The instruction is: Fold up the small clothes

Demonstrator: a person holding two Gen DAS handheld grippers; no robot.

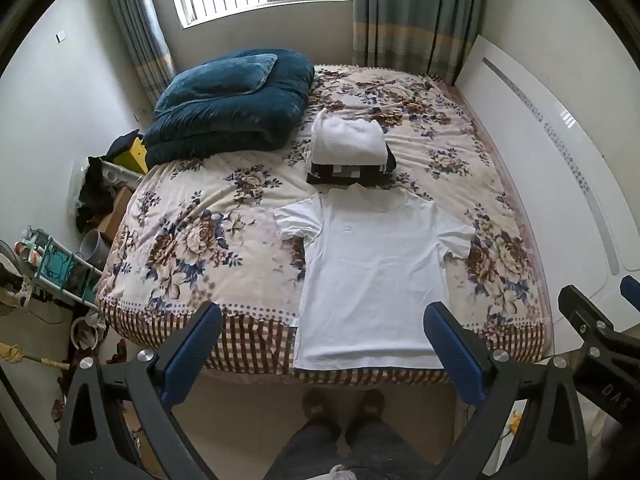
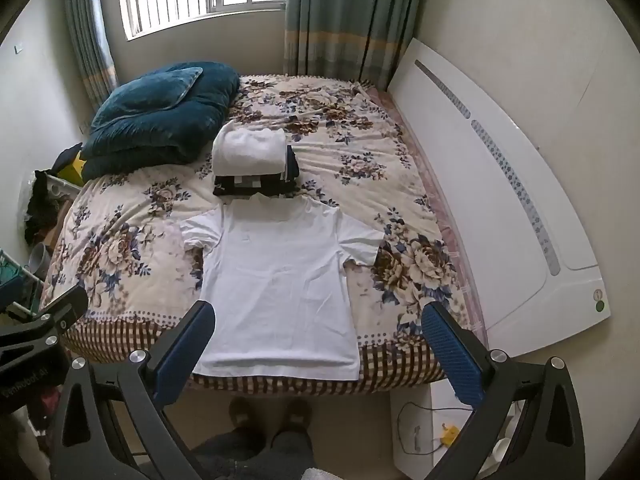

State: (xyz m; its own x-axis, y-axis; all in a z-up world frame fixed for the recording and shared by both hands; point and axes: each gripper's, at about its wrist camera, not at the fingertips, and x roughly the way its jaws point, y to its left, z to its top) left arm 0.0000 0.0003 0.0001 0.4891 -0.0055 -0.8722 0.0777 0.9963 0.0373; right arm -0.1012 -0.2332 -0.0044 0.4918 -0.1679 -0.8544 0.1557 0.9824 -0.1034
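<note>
A white short-sleeved T-shirt [image 1: 372, 272] lies flat and spread out on the floral bedspread [image 1: 192, 236], hem at the near edge of the bed, collar toward the window; it also shows in the right wrist view [image 2: 276, 280]. Behind its collar is a stack of folded clothes [image 1: 348, 152], white on top, dark and checked below, also seen in the right wrist view [image 2: 252, 164]. My left gripper [image 1: 324, 320] is open and empty, held above the near bed edge. My right gripper [image 2: 320, 320] is open and empty, also above the near edge, to the right of the left one.
A folded dark teal quilt with a pillow [image 1: 232, 104] lies at the bed's far left. A white headboard [image 1: 552, 168] runs along the right side. Cluttered shelves and boxes [image 1: 60, 260] stand on the floor to the left. The person's feet [image 1: 340, 404] stand by the bed.
</note>
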